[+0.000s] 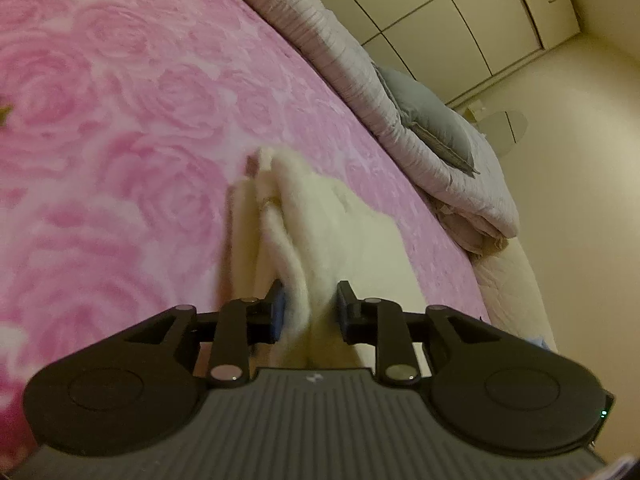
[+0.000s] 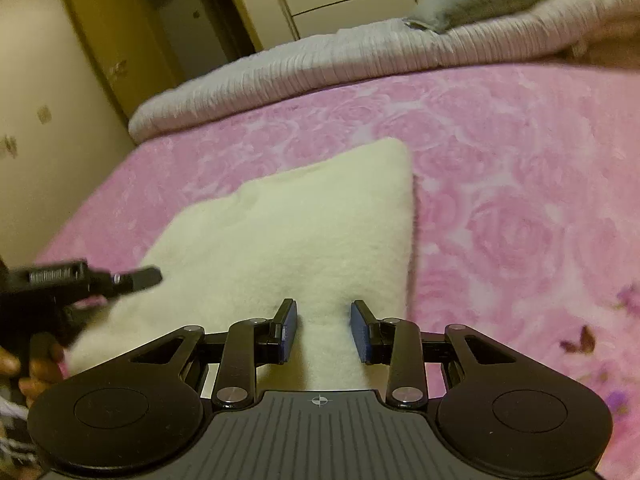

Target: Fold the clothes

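A cream fluffy garment (image 2: 300,220) lies folded in a flat, roughly rectangular shape on the pink rose bedspread (image 2: 520,160). My right gripper (image 2: 324,320) is open just over the garment's near edge, the cloth showing between its blue pads. In the left wrist view the garment (image 1: 320,216) bunches into ridges, and one ridge rises between the fingers of my left gripper (image 1: 310,304), which stand apart. The left gripper (image 2: 136,276) also appears blurred at the garment's left side in the right wrist view, held by a hand (image 2: 36,368).
A grey ribbed quilt (image 2: 320,68) is piled along the far side of the bed, with a grey pillow (image 2: 480,0) on it. Cream wardrobe doors (image 1: 460,8) stand beyond. The bedspread (image 1: 120,120) stretches wide around the garment.
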`<control>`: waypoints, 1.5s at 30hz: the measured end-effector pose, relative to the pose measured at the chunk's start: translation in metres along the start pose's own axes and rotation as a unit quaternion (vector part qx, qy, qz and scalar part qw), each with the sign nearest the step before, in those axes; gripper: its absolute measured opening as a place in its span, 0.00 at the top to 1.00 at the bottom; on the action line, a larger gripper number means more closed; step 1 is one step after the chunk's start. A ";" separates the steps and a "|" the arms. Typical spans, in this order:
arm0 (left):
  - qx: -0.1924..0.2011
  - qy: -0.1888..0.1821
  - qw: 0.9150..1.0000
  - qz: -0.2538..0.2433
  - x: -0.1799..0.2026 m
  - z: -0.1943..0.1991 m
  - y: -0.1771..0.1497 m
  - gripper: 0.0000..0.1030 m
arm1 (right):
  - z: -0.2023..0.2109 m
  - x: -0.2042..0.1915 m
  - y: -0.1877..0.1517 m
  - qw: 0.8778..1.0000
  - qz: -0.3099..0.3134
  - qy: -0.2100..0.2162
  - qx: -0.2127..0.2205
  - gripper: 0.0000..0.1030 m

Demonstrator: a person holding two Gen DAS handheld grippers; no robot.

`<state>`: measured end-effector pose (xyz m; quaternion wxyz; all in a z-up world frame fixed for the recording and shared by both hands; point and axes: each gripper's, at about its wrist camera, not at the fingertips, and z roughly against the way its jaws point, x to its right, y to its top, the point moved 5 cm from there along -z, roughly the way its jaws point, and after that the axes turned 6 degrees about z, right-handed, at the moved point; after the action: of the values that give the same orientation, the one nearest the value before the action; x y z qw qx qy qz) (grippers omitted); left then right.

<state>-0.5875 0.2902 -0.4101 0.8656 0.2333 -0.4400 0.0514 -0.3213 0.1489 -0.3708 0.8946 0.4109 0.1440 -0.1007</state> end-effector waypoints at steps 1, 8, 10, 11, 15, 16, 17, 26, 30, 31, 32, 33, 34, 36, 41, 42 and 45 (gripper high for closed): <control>0.000 0.002 1.000 0.006 -0.001 0.005 -0.002 0.79 | 0.005 0.005 0.000 0.999 -0.027 0.016 0.005 0.66; 0.020 -0.001 0.997 0.079 -0.011 0.060 -0.026 0.65 | 0.050 0.050 -0.022 0.979 -0.182 0.084 0.018 0.66; 0.007 -0.004 0.997 0.081 -0.009 0.062 -0.035 0.62 | 0.059 0.051 -0.033 0.980 -0.180 0.084 0.010 0.66; 0.000 -0.006 0.996 0.084 -0.008 0.062 -0.040 0.61 | 0.062 0.051 -0.039 0.979 -0.183 0.087 0.007 0.66; -0.007 -0.006 0.995 0.101 -0.014 0.050 -0.042 0.58 | 0.054 0.050 -0.052 0.970 -0.219 0.104 0.000 0.66; -0.002 -0.007 0.996 0.093 -0.013 0.047 -0.040 0.67 | 0.052 0.047 -0.052 0.971 -0.218 0.101 0.000 0.66; 0.000 0.001 0.997 0.078 -0.010 0.045 -0.037 0.72 | 0.051 0.044 -0.050 0.973 -0.210 0.098 0.002 0.67; 0.026 0.075 0.997 -0.011 -0.009 0.040 -0.053 0.78 | 0.028 -0.005 -0.042 0.998 0.059 -0.023 -0.024 0.78; 0.032 0.091 0.995 -0.029 -0.004 0.038 -0.055 0.76 | 0.022 -0.003 -0.046 0.995 0.095 -0.030 -0.028 0.77; 0.027 0.093 0.995 -0.031 -0.001 0.040 -0.051 0.75 | 0.025 -0.001 -0.044 0.995 0.091 -0.024 -0.030 0.77; 0.023 0.095 0.995 -0.032 0.002 0.042 -0.047 0.75 | 0.028 0.001 -0.043 0.996 0.086 -0.020 -0.032 0.77; 0.023 0.095 0.994 -0.039 0.007 0.048 -0.043 0.75 | 0.032 0.003 -0.041 0.996 0.080 -0.016 -0.033 0.77; 0.028 0.097 0.994 -0.048 0.012 0.051 -0.037 0.75 | 0.038 0.004 -0.038 0.997 0.073 -0.012 -0.029 0.77; 0.038 0.102 0.992 -0.065 0.021 0.059 -0.024 0.75 | 0.048 0.005 -0.025 0.998 0.062 -0.009 -0.015 0.77; 0.032 0.102 0.989 -0.104 0.042 0.049 -0.002 0.72 | 0.050 0.011 0.007 0.999 0.042 -0.005 0.008 0.77; 0.022 0.101 0.988 -0.117 0.047 0.040 0.000 0.72 | 0.045 0.011 0.013 0.999 0.043 -0.006 0.007 0.77; -0.010 0.115 0.981 -0.158 0.053 0.008 -0.006 0.73 | 0.021 0.010 0.021 0.997 0.069 -0.022 -0.017 0.77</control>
<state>-0.5598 0.2751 -0.3662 0.9098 0.2840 -0.2957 -0.0640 -0.3019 0.1455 -0.3465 0.9091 0.4025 0.0972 -0.0449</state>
